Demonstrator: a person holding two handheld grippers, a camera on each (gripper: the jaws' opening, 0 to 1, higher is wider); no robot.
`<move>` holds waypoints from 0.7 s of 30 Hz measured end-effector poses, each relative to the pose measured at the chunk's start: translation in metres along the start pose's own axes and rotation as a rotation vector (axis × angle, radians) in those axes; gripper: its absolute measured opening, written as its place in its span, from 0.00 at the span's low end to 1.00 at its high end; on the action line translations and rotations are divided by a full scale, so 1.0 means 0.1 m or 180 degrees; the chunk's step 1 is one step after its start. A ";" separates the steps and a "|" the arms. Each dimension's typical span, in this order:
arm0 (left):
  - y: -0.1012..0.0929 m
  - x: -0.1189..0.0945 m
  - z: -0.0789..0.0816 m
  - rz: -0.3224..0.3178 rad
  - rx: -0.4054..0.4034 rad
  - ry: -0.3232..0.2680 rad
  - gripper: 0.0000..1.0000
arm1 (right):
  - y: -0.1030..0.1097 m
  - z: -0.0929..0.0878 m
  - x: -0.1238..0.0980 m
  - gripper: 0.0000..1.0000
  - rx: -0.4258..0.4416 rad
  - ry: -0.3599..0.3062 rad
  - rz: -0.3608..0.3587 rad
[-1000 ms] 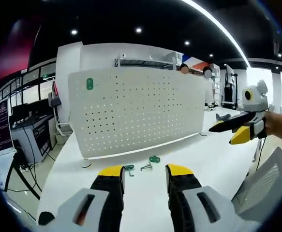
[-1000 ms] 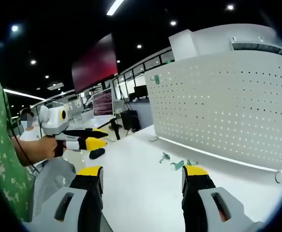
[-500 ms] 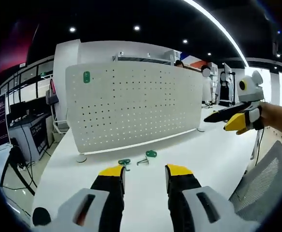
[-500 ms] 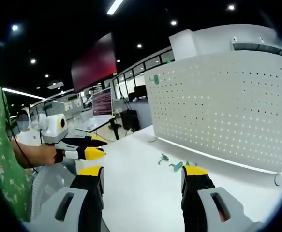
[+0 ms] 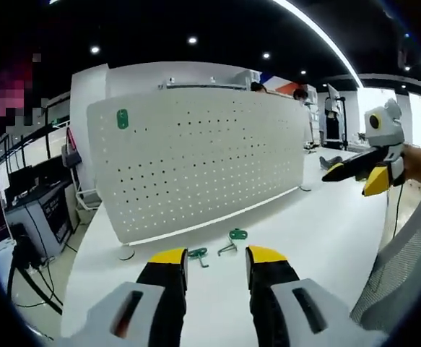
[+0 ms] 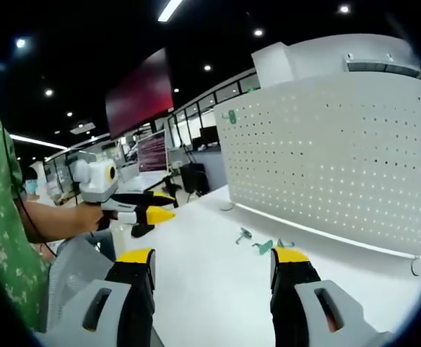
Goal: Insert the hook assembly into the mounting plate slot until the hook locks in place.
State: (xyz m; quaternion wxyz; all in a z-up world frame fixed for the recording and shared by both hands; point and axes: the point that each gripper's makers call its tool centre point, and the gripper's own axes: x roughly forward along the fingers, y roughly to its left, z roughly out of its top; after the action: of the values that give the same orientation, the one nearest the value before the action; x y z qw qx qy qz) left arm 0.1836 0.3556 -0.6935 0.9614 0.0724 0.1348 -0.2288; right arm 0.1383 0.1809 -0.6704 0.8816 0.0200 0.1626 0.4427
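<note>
A white perforated mounting plate (image 5: 196, 159) stands upright on the white table (image 5: 318, 231), with one green hook (image 5: 122, 118) fixed near its top left corner. Two loose green hook pieces (image 5: 198, 254) (image 5: 233, 236) lie on the table in front of it, just beyond my left gripper (image 5: 217, 256), which is open and holds nothing. My right gripper (image 5: 349, 179) hovers at the right over the table. In the right gripper view the plate (image 6: 340, 159) fills the right side, loose hooks (image 6: 264, 247) lie ahead of my open right gripper (image 6: 211, 256), and the left gripper (image 6: 163, 205) floats at the left.
A grey mesh chair (image 5: 405, 267) sits at the table's right edge. Desks with monitors (image 5: 22, 210) stand to the left beyond the table. The plate's round foot (image 5: 127, 253) rests near the left hook. A green sleeve (image 6: 1, 238) lines the left of the right gripper view.
The left gripper has moved closer in over the table, so the loose hooks look nearer its jaws. In the right gripper view it has shifted rightward and slightly up. Both stay open.
</note>
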 end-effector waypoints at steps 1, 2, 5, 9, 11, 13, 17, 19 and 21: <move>0.01 0.03 0.00 -0.0019 0.0021 0.0004 0.32 | -0.01 0.00 0.00 0.66 0.0004 0.0002 -0.0008; 0.03 0.07 0.01 -0.0036 0.0043 0.0012 0.32 | -0.01 -0.01 -0.01 0.66 0.0009 0.0003 -0.0017; 0.05 0.17 0.01 -0.0096 0.0069 0.0012 0.31 | -0.04 -0.01 -0.01 0.66 0.0028 0.0006 -0.0043; 0.08 0.35 -0.04 -0.0193 0.0161 0.0063 0.32 | -0.06 -0.03 -0.01 0.66 0.0033 0.0032 -0.0063; 0.09 0.43 -0.08 -0.0245 0.0200 0.0107 0.32 | -0.07 -0.04 0.00 0.66 0.0039 0.0043 -0.0078; 0.11 0.53 -0.12 -0.0282 0.0240 0.0151 0.32 | -0.09 -0.04 0.00 0.66 0.0047 0.0052 -0.0093; 0.15 0.69 -0.23 -0.0359 0.0327 0.0274 0.32 | -0.10 -0.05 0.02 0.67 0.0059 0.0058 -0.0110; 0.20 0.79 -0.30 -0.0381 0.0374 0.0338 0.31 | -0.10 -0.05 0.02 0.67 0.0061 0.0066 -0.0125; 0.25 0.87 -0.37 -0.0393 0.0424 0.0410 0.31 | -0.10 -0.03 0.02 0.67 0.0058 0.0054 -0.0127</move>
State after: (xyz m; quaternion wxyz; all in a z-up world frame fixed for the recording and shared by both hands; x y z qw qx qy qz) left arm 0.2618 0.3484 -0.7519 0.9279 0.1422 0.1850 -0.2908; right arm 0.1462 0.1766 -0.6755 0.8886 0.0209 0.1745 0.4237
